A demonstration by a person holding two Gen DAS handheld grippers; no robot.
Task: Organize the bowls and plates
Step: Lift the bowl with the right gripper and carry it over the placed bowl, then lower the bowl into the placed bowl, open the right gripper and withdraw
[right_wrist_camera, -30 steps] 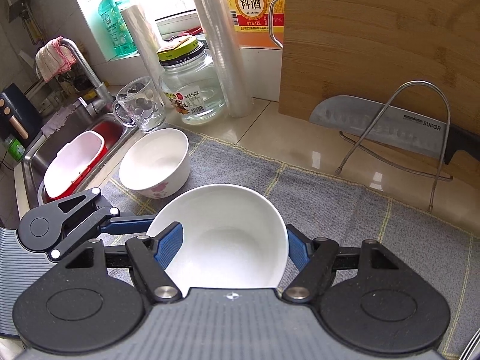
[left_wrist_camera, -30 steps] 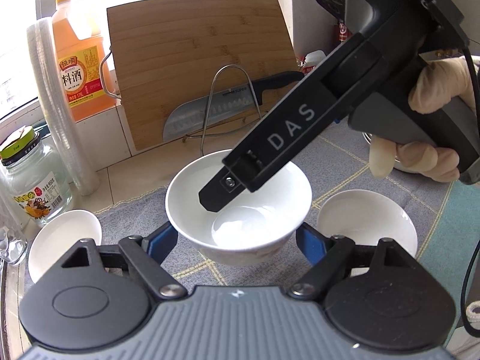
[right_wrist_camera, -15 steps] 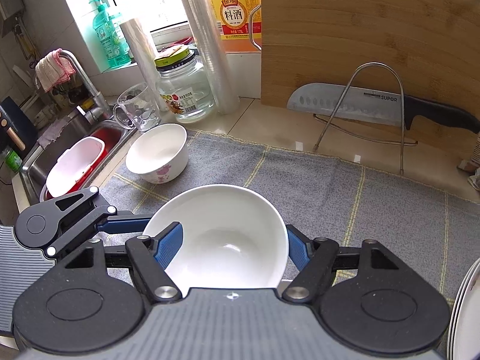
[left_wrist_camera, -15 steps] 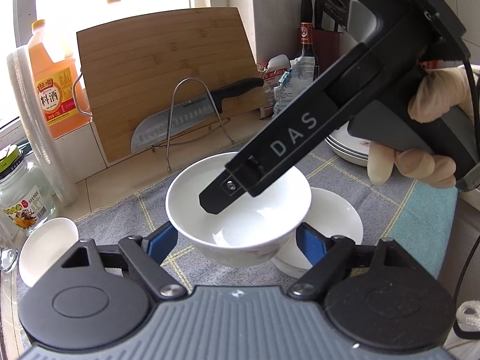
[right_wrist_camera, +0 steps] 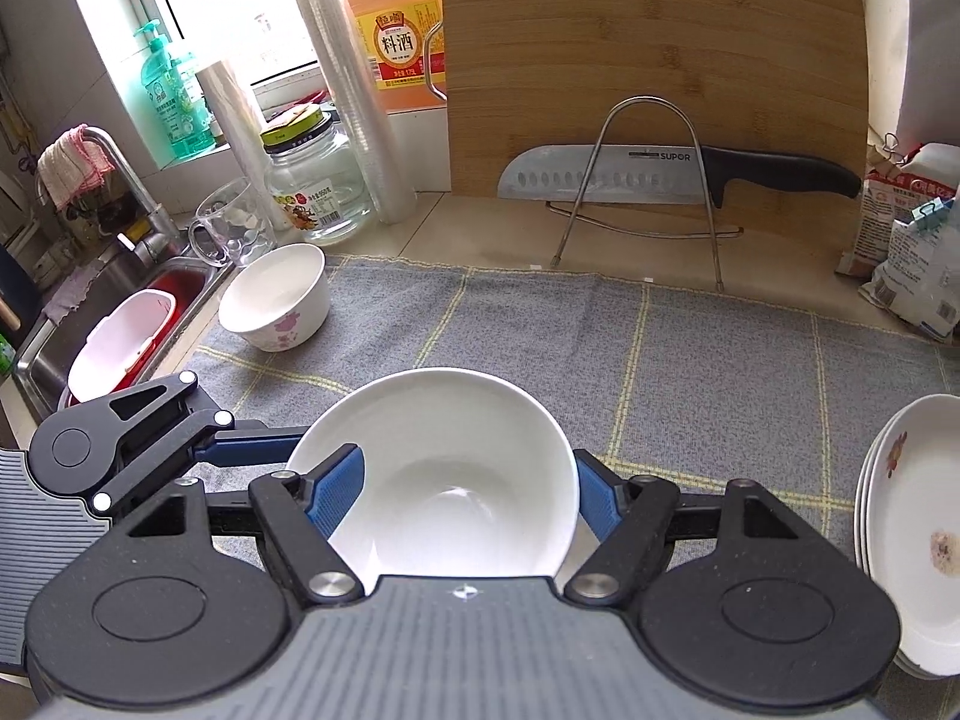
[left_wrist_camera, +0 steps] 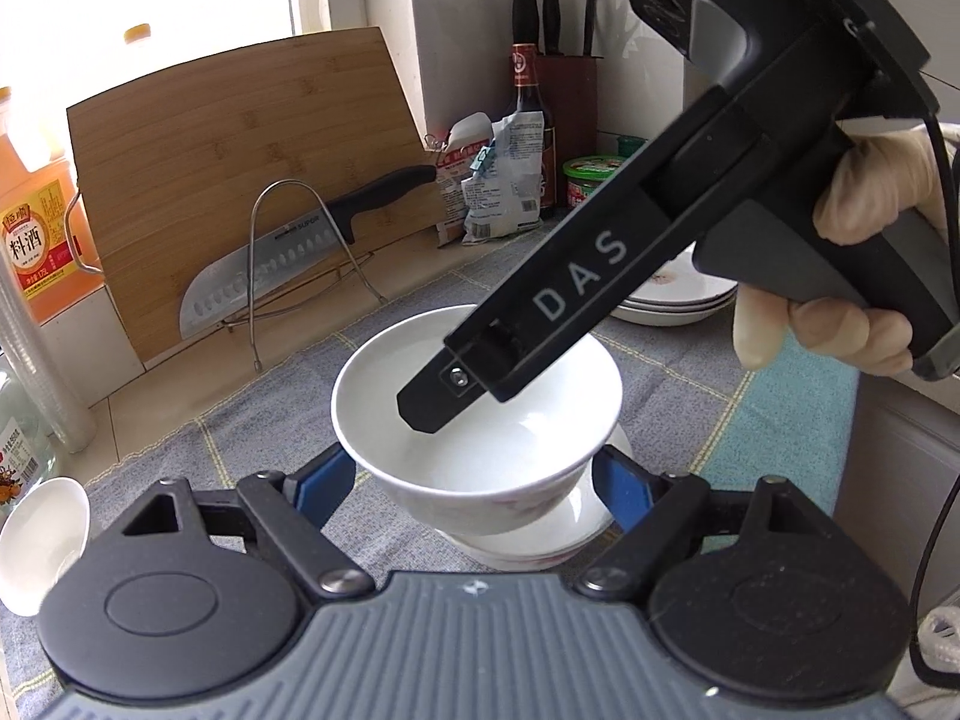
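Step in hand: stacking. A white bowl (left_wrist_camera: 474,414) sits between the pads of both tools, over a second bowl (left_wrist_camera: 534,540) whose rim shows just beneath it on the grey mat (right_wrist_camera: 690,348).

Right gripper (right_wrist_camera: 465,495): one blue pad lies against the inner wall near the rim, the other against the outer wall on the far side. Jaws are opening, with the bowl between them; contact looks light, the grip appears to be letting go. In the left view its finger reaches down into the bowl's hollow.

Left gripper (left_wrist_camera: 474,483): jaws moderately wide, blue pads at either side of the bowl's lower wall. I cannot tell if they press or merely flank it.

Ahead and left of the right gripper: third bowl (right_wrist_camera: 276,297) with pink flowers, near the sink. To its right, at the frame edge: plate stack (right_wrist_camera: 912,510), top plate stained.

Judgement: the bowl looks seated or almost seated in the lower one. Next move calls for lifting the inner finger straight out without tipping the bowl, then fetching the flowered bowl
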